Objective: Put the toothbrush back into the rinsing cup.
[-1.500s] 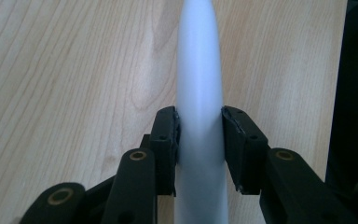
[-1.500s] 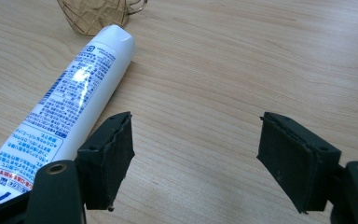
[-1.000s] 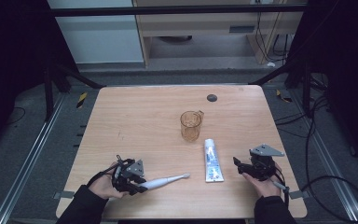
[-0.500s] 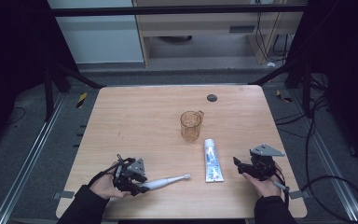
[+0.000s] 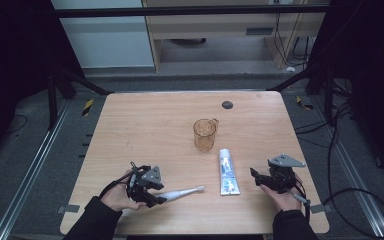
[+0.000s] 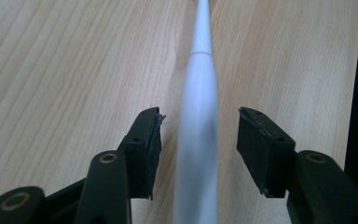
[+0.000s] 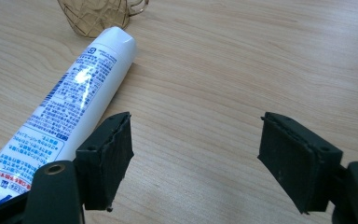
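Both grippers gape: left gripper [image 6: 199,135] just opened, straddling toothbrush [image 6: 196,140]; right gripper [image 7: 196,158] empty.

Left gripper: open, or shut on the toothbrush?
Open. The left gripper has just been opening; the toothbrush lies between its jaws with a gap at each pad.

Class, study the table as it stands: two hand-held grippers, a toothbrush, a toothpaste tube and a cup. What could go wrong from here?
1. The left gripper has just been opening; the white toothbrush lies loose between its pads, touching neither. Being rounded, it might roll on the table.
2. The right gripper is open over bare wood with the toothpaste tube beside one finger; closing now would likely miss or nudge it.
3. The cup stands close to the tube's end; a push could bump it.
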